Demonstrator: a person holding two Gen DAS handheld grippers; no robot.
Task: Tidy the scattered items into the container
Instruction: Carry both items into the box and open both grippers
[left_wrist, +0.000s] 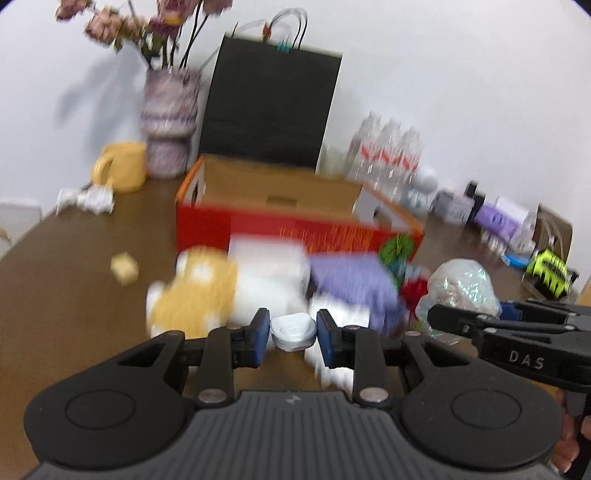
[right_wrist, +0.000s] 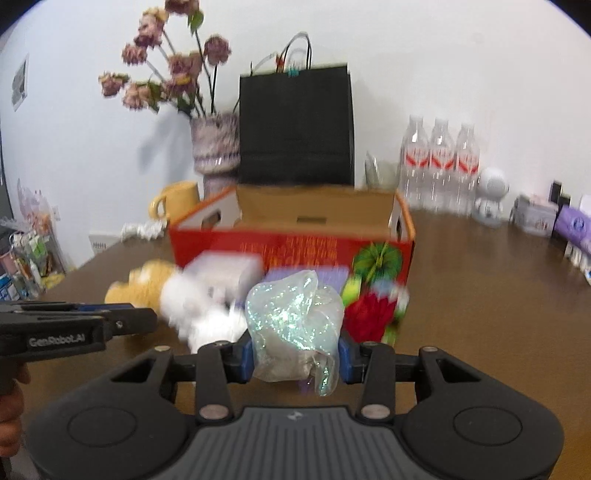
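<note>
A: Left tongs (left_wrist: 291, 338)?
B: Pinching a small grey lid-like piece (left_wrist: 293, 329), near the plush toy (left_wrist: 192, 291).
A: Right tongs (right_wrist: 295, 356)?
B: Pinching an iridescent wrapper (right_wrist: 293, 325), on the near side of the red box (right_wrist: 291, 245) on the worktop (right_wrist: 480, 280).

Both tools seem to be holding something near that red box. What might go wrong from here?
The right tool pinches only a crumpled iridescent wrapper, which is soft and may slip out before it reaches the red cardboard box. The left tool holds a small grey lid-like piece by its edges, so it might pop free. The two tools sit close together and might bump.
</note>
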